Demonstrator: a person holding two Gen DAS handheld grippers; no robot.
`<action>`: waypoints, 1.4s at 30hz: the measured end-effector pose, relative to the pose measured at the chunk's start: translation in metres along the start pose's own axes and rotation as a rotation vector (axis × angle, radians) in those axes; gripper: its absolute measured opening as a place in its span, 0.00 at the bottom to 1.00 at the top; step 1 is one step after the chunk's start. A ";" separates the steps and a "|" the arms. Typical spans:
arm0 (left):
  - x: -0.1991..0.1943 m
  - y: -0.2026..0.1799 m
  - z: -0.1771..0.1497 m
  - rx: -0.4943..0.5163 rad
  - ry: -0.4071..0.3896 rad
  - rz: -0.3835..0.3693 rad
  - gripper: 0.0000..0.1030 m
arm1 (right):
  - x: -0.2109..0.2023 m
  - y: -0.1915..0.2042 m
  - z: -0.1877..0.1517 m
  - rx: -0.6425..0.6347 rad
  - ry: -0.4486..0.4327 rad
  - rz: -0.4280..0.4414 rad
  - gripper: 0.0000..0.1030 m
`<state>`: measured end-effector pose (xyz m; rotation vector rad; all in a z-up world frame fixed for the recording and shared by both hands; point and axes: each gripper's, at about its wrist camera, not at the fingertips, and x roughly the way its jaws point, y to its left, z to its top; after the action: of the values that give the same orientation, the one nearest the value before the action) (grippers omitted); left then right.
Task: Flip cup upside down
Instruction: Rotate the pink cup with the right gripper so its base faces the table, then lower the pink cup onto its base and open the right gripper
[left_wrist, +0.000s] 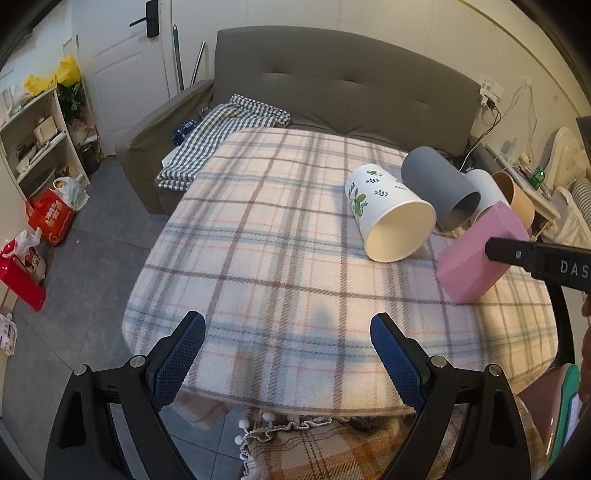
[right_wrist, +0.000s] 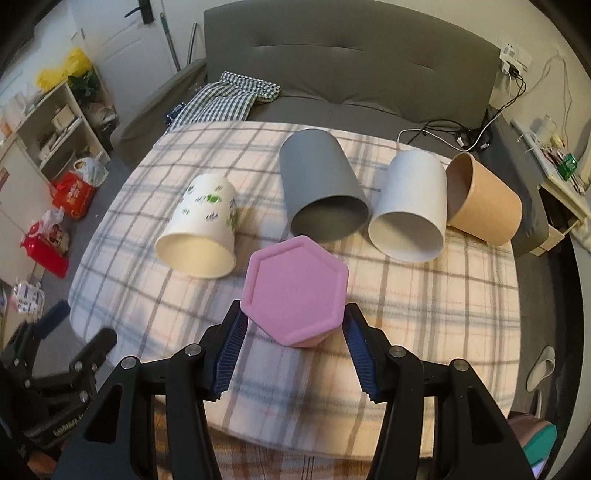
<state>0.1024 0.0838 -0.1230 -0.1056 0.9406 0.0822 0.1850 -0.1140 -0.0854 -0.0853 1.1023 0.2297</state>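
A pink hexagonal cup (right_wrist: 295, 291) stands base-up on the plaid-covered table (right_wrist: 424, 314), between the blue pads of my right gripper (right_wrist: 293, 325), which closes around it. In the left wrist view the pink cup (left_wrist: 476, 254) shows tilted at the right, with my right gripper's finger against it. My left gripper (left_wrist: 288, 332) is open and empty over the table's near edge. Lying on their sides are a white leaf-print cup (right_wrist: 203, 232), a dark grey cup (right_wrist: 321, 192), a light grey cup (right_wrist: 413, 210) and a brown paper cup (right_wrist: 484, 199).
A grey sofa (right_wrist: 351, 66) with a checked cloth (right_wrist: 229, 96) sits behind the table. A white shelf (left_wrist: 33, 136) and red bags (left_wrist: 51, 218) stand on the floor at left. Cables (right_wrist: 461, 136) and a side table are at right.
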 end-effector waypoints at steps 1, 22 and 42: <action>0.000 -0.001 0.000 0.000 0.002 0.001 0.91 | 0.001 0.001 0.001 -0.006 -0.003 -0.002 0.52; -0.059 -0.036 0.013 0.057 -0.110 0.027 0.91 | -0.074 -0.012 -0.002 -0.004 -0.230 0.038 0.59; -0.156 -0.085 -0.014 0.118 -0.370 -0.012 0.91 | -0.167 -0.048 -0.094 0.054 -0.420 0.039 0.59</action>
<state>0.0101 -0.0058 -0.0003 0.0143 0.5731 0.0332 0.0420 -0.2012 0.0189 0.0330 0.6914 0.2399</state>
